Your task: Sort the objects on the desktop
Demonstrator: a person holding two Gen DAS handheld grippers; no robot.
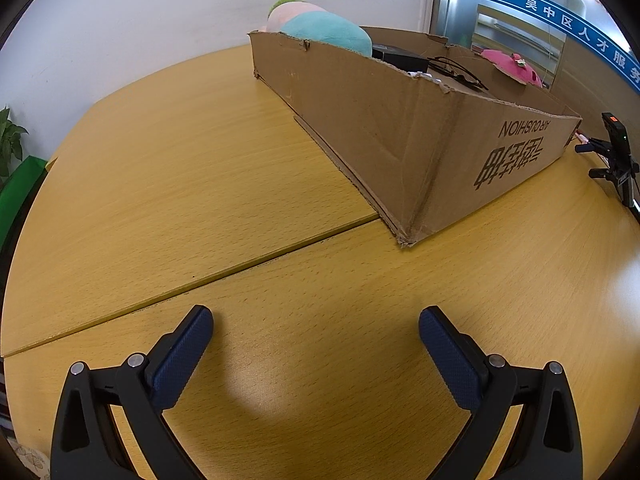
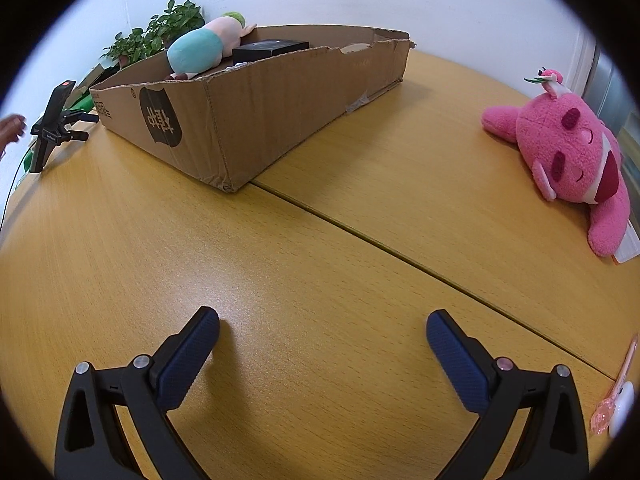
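Both jaws stand wide and empty over the bare desk (image 2: 304,240). The pink plush (image 2: 572,164) lies at the right edge of the right hand-held gripper (image 2: 323,346)'s frame, its long axis running down-right, likely nearer it than the left hand-held gripper (image 1: 316,342); the cardboard box (image 2: 256,108) sits upper left.

In the right wrist view, the box (image 2: 248,108) sits on the table (image 2: 280,240) toward 11 o'clock. Inside it, a stuffed toy (image 2: 200,50) lies at the left, with a flat case (image 2: 270,49) just right of it. A plush animal (image 2: 576,164) lies on the table at 2 o'clock, well apart from the box. A spoon (image 2: 614,396) lies at 4 o'clock. Potted plants (image 2: 156,32) stand behind the box.
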